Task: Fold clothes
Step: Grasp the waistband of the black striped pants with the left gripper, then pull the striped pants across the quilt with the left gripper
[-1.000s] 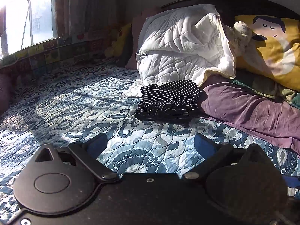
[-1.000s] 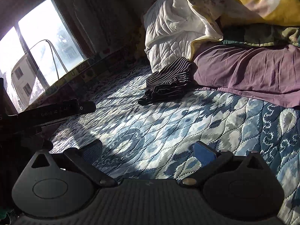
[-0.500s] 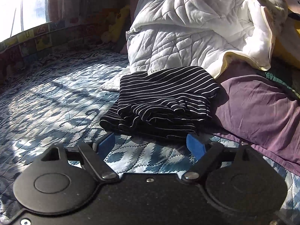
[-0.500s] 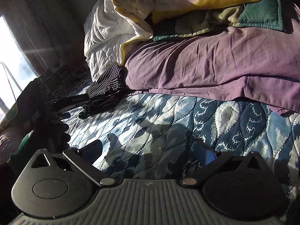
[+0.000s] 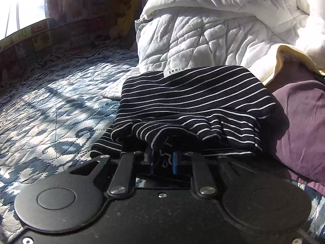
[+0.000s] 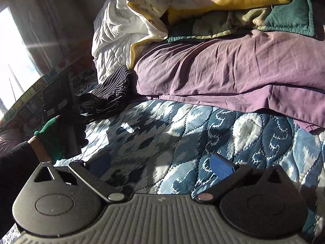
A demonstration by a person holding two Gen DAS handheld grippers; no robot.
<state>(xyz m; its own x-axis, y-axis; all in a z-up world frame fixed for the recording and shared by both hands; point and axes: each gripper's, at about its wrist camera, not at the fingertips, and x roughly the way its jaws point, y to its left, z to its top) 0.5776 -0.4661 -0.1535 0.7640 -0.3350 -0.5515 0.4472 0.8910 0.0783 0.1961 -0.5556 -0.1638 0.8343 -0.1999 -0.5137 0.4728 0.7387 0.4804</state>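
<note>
Here the left gripper (image 5: pixel 162 159) is clenched on the near hem of the striped garment (image 5: pixel 193 105), bunched on the bed (image 5: pixel 50 118) at 12 o'clock. It looks soft, light and floppy; an edge holds best. The right gripper (image 6: pixel 160 165) is spread wide, holding nothing.

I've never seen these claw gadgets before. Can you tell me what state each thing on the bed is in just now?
Left claw: shut on the striped garment's near edge.
Right claw: open, holding nothing, over the blue quilt.
Striped garment: bunched, not yet spread.
White comforter: crumpled in a heap.
Purple sheet: wrinkled.
</note>
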